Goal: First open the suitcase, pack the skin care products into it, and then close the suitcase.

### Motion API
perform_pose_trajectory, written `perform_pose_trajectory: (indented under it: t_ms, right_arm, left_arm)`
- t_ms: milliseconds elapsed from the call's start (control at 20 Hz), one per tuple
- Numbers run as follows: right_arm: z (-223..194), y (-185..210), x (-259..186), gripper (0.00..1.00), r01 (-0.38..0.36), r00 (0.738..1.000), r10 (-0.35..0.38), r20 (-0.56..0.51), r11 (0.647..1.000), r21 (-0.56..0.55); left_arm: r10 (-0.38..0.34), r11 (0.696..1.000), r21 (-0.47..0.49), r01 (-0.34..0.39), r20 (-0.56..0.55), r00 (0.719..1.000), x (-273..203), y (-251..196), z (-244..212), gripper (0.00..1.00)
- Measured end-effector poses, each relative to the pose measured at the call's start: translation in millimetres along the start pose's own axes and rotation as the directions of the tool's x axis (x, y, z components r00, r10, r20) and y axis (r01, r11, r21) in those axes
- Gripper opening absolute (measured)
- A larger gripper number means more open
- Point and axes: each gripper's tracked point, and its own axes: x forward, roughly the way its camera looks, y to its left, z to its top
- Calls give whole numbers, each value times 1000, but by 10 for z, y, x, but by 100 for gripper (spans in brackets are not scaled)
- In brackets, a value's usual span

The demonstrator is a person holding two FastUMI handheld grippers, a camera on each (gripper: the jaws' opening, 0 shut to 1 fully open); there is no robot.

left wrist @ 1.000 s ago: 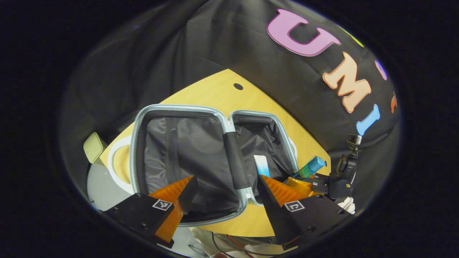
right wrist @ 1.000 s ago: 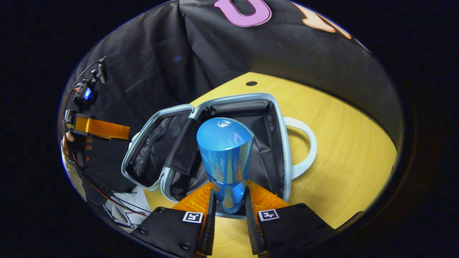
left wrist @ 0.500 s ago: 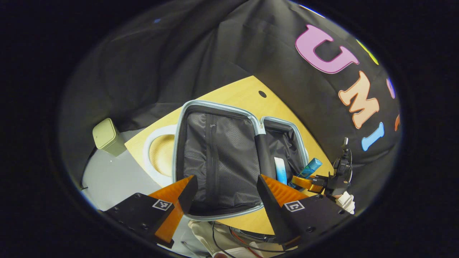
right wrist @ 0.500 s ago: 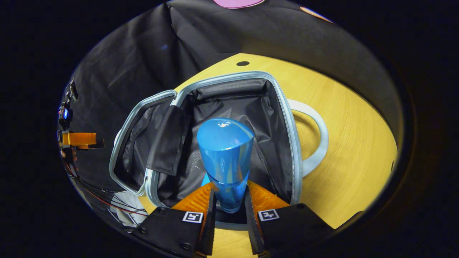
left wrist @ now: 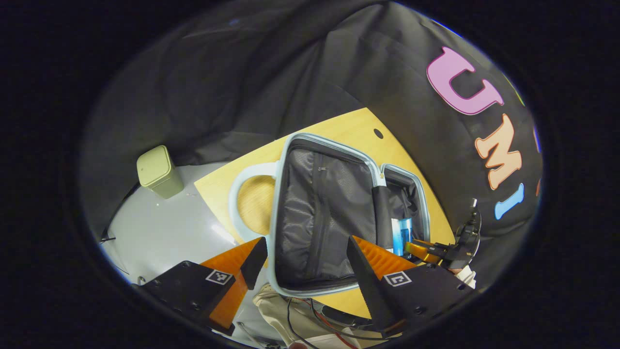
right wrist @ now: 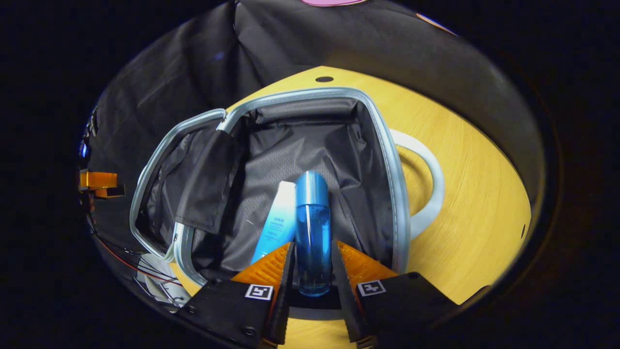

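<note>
- Right gripper point(right wrist: 310, 271): fingers flank the blue bottle point(right wrist: 312, 228); contact not clear, cannot tell if clamped.
- Bottle lies in the suitcase point(right wrist: 387, 160), long axis pointing away, beside a tube point(right wrist: 276, 225).
- Left gripper point(left wrist: 305, 264): fingers apart, empty, at the suitcase's near edge.

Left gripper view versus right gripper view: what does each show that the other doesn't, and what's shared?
Left gripper view: a green bin on grey floor. Right gripper view: a blue bottle between the fingers of the right gripper, a white-and-blue tube beside it. Both: the open suitcase on the wooden table, a white ring beside it.
</note>
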Motion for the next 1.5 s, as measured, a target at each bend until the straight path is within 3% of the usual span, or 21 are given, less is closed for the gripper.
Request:
perform_pose_trajectory:
  t_ms: [100,300,400,450,700,1050,1150,1250,1400,1500]
  right_arm:
    - [71,-7,-86,54,-2,999,2,36,1000,1]
    - [342,-7,-358,97,-10,981,15,194,1000,-27]
    - [443,-92,-544,93,8,965,-9,262,1000,6]
    - [467,-153,-648,98,16,959,-22,283,1000,26]
    - [507,-567,-1191,98,51,917,-109,383,986,159]
    - [223,-1337,-1855,98,139,850,-287,441,931,338]
    - [34,-1460,-1911,97,171,845,-327,423,915,365]
    - [-125,-1583,-1998,96,197,841,-359,404,900,389]
    - [-337,-1565,-2094,97,199,841,-374,392,886,418]
    - [-455,-1583,-2102,96,215,838,-389,383,880,423]
  left_arm:
    - [19,1000,-19,-19,4,1000,24,105,23,97]
    - [66,996,-53,-66,9,998,127,355,102,97]
    - [81,994,-69,-81,-2,997,177,495,113,97]
    - [83,994,-77,-83,-8,997,218,560,125,97]
    - [100,988,-114,-102,-27,995,382,867,188,96]
    - [65,978,-192,-81,-89,994,661,1011,221,94]
    - [53,978,-196,-73,-105,993,721,980,214,85]
    - [53,978,-194,-75,-116,992,782,969,221,60]
    - [51,977,-199,-77,-134,990,851,934,181,11]
    - [49,977,-200,-76,-137,989,862,972,179,9]
